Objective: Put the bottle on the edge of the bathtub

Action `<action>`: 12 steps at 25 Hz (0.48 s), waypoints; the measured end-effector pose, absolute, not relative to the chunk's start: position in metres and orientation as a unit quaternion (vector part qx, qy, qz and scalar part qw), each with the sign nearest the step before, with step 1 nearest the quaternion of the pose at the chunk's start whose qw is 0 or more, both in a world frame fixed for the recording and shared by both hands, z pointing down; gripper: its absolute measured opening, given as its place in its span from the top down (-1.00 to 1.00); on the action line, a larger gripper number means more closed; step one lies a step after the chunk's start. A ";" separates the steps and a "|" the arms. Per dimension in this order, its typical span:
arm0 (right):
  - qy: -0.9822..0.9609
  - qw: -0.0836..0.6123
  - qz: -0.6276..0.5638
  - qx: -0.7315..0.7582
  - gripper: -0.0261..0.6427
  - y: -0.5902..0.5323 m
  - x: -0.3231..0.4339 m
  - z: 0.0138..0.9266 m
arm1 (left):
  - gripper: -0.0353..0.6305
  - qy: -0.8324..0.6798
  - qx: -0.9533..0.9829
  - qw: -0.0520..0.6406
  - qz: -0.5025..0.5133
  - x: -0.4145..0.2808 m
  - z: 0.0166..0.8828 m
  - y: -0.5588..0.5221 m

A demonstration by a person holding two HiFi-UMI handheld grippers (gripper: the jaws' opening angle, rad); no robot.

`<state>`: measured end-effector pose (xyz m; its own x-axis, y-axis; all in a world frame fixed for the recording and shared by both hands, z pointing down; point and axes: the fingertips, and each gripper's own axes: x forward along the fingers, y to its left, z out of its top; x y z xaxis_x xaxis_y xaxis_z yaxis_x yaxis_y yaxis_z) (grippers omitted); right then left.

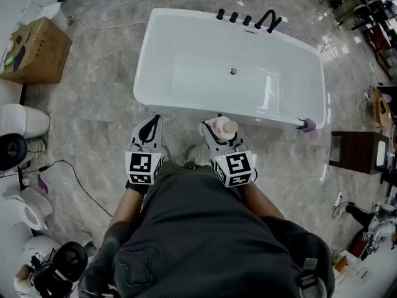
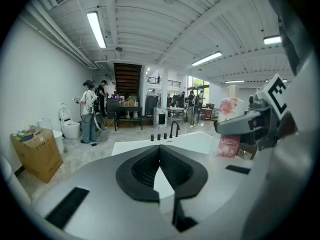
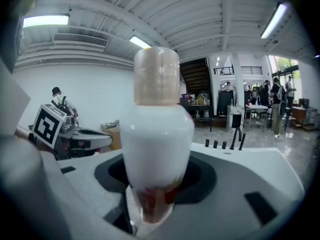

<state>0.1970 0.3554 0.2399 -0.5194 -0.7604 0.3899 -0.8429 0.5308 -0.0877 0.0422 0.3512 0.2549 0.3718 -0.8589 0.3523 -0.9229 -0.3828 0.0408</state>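
Observation:
The white bathtub (image 1: 186, 112) stands just ahead of me on the marble floor, its near rim close to both grippers. My right gripper (image 1: 217, 129) is shut on a white bottle (image 1: 224, 127) with a beige cap and pink print, held just short of that rim. In the right gripper view the bottle (image 3: 157, 144) stands upright between the jaws, and the bathtub (image 3: 250, 153) lies behind it. My left gripper (image 1: 151, 124) hovers beside it, shut and empty, its black pads (image 2: 145, 166) meeting. From the left gripper view the bottle (image 2: 231, 115) shows at the right.
Black faucet (image 1: 268, 20) and knobs sit on the tub's far rim, with a small purple object (image 1: 308, 126) on its near right corner. A cardboard box (image 1: 34, 51) and toilets (image 1: 22, 121) stand left, and a dark stool (image 1: 356, 152) right. People (image 2: 89, 111) stand far behind.

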 end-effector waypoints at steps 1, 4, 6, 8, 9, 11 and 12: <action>-0.861 0.154 0.134 0.465 0.28 0.354 0.199 0.240 | 0.89 -0.544 0.820 0.117 0.138 0.044 0.255 0.350; -0.862 0.156 0.133 0.463 0.28 0.351 0.205 0.240 | 0.89 -0.545 0.818 0.117 0.138 0.050 0.254 0.347; -0.863 0.156 0.131 0.462 0.28 0.349 0.208 0.241 | 0.89 -0.547 0.818 0.116 0.138 0.053 0.254 0.346; -0.864 0.154 0.128 0.462 0.28 0.347 0.210 0.241 | 0.89 -0.549 0.816 0.115 0.137 0.054 0.254 0.345; -0.864 0.153 0.126 0.463 0.28 0.346 0.211 0.241 | 0.89 -0.551 0.815 0.115 0.138 0.054 0.255 0.344; -0.865 0.150 0.124 0.463 0.28 0.341 0.212 0.242 | 0.89 -0.556 0.811 0.115 0.138 0.053 0.255 0.342; -0.865 0.149 0.125 0.462 0.28 0.338 0.213 0.242 | 0.89 -0.560 0.809 0.116 0.138 0.051 0.255 0.342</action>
<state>0.2128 0.3380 0.2422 -0.5281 -0.7627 0.3734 -0.8371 0.5414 -0.0782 0.0515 0.3415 0.2551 0.3355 -0.8734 0.3530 -0.9374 -0.3468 0.0329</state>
